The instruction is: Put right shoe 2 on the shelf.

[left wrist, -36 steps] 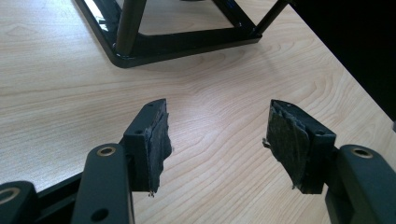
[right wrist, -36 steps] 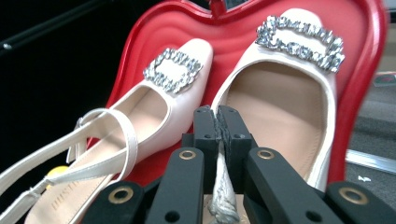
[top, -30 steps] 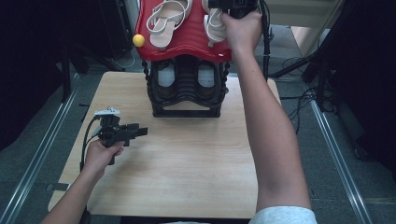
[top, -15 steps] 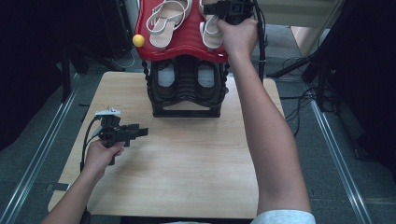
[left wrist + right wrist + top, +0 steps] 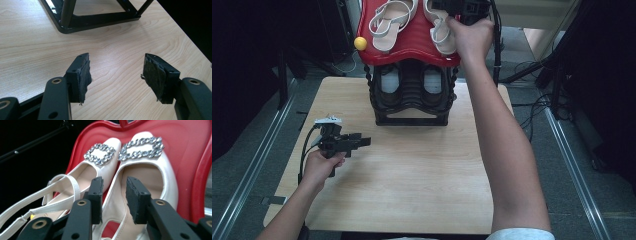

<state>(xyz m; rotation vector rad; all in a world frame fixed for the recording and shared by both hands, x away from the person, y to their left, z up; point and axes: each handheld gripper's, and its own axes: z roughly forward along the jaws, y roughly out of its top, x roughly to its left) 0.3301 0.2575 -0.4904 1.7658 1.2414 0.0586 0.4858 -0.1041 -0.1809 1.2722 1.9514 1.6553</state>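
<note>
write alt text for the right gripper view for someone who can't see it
The right claw, its black jaws slightly apart, straddles the inner edge of a white slingback shoe with a rhinestone buckle. A matching shoe lies beside it; both rest on a glossy red shelf.

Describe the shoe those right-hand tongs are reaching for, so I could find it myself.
Start at the black rack at the table's far edge, then look at its red top shelf. Two white shoes lie there; it is the right one, under the right tongs. Unlike its twin, its side edge sits between the tongs' tips.
</note>
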